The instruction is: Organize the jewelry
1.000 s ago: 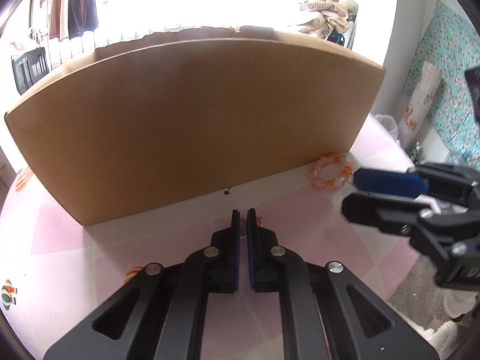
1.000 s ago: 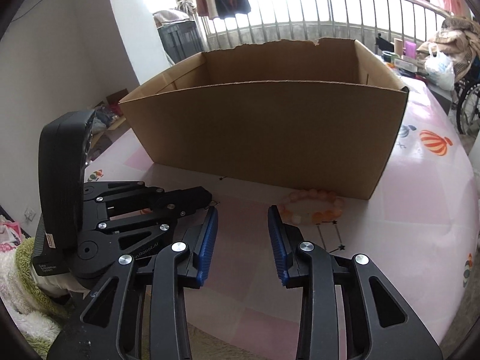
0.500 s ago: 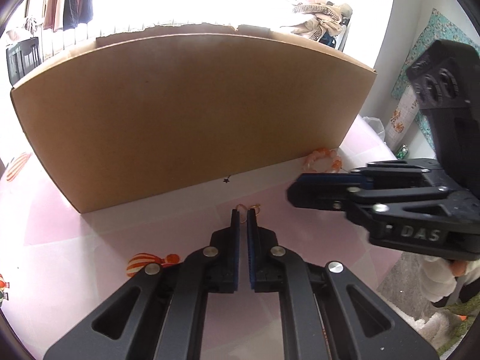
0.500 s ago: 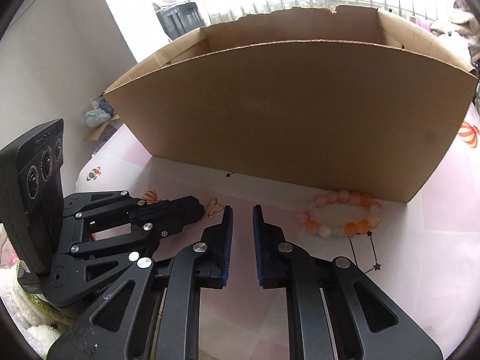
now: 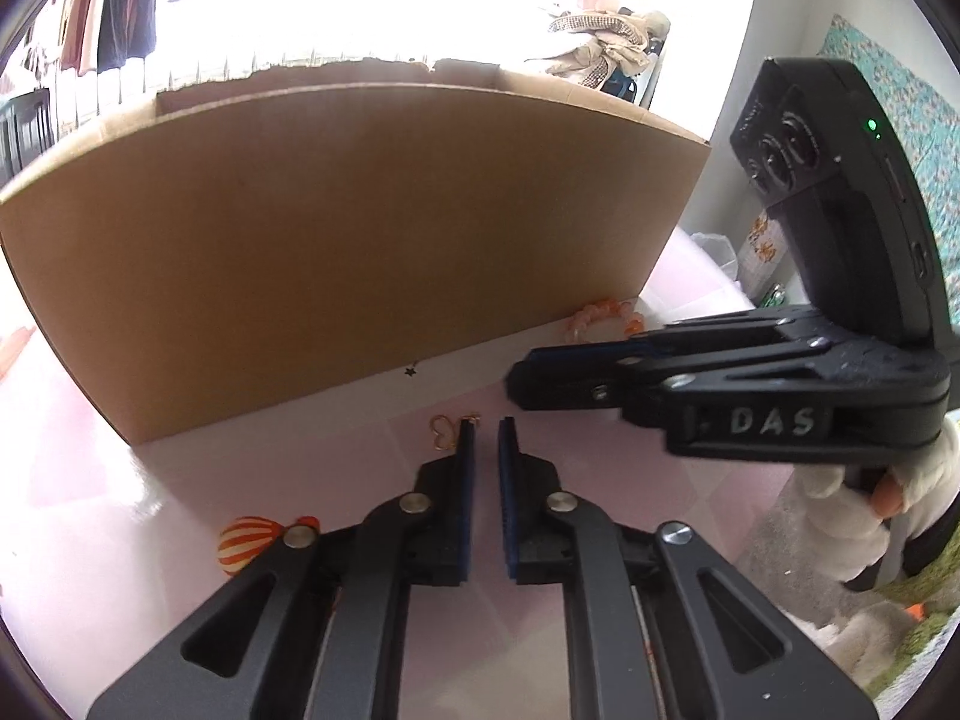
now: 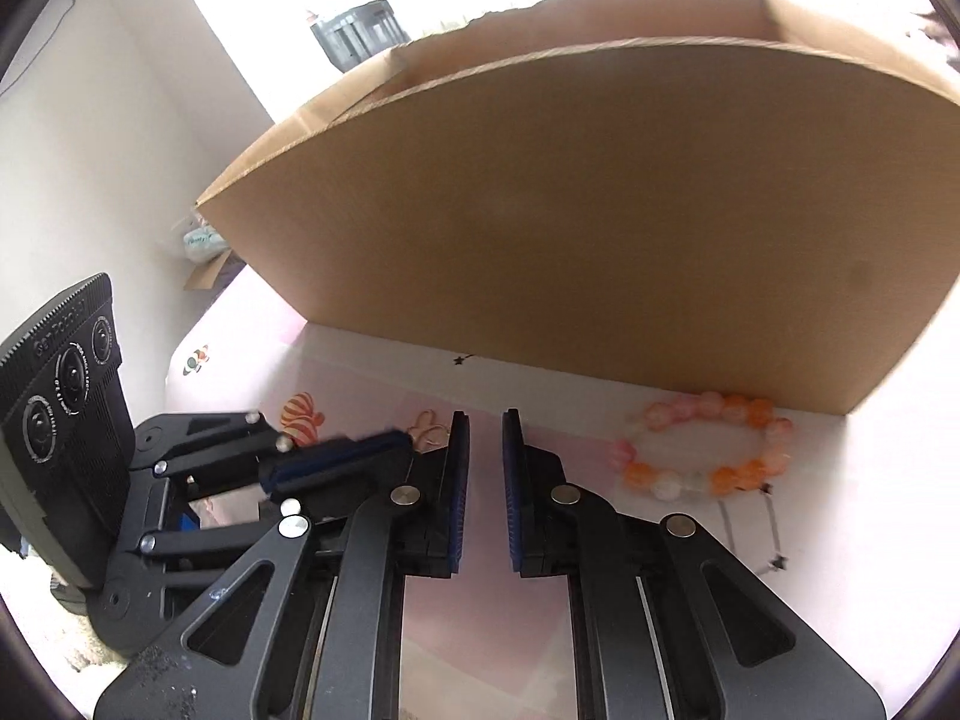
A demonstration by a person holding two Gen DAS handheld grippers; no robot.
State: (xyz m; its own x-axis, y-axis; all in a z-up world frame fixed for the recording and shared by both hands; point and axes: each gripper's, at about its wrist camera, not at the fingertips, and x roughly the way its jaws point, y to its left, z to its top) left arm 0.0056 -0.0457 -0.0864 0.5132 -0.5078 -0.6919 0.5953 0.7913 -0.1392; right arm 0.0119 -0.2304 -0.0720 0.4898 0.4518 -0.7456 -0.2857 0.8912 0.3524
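Left wrist view: left gripper (image 5: 485,429) seen low over the pink counter (image 5: 180,480), jaws parting, a narrow gap, nothing between the pads. A small gold heart earring (image 5: 445,433) is noted flat on the counter, just left of the left fingertip, touching or nearly so; not gripped. Cardboard box (image 5: 360,252) stands beyond, open-topped. Right gripper (image 5: 522,381) is seen reaching in from the right, tips just beyond and right of the earring.

Right wrist view: right gripper (image 6: 485,420) narrowly parted, empty. The earring (image 6: 429,427) lies just left of its left tip, partly hidden by the left gripper's finger (image 6: 342,459). Bead bracelet (image 6: 702,450) lies on the right, against the box's foot, well apart from the left gripper and nearer the right one.

Judged: the earring lies off to the left of both gaps; the left gripper is closer.
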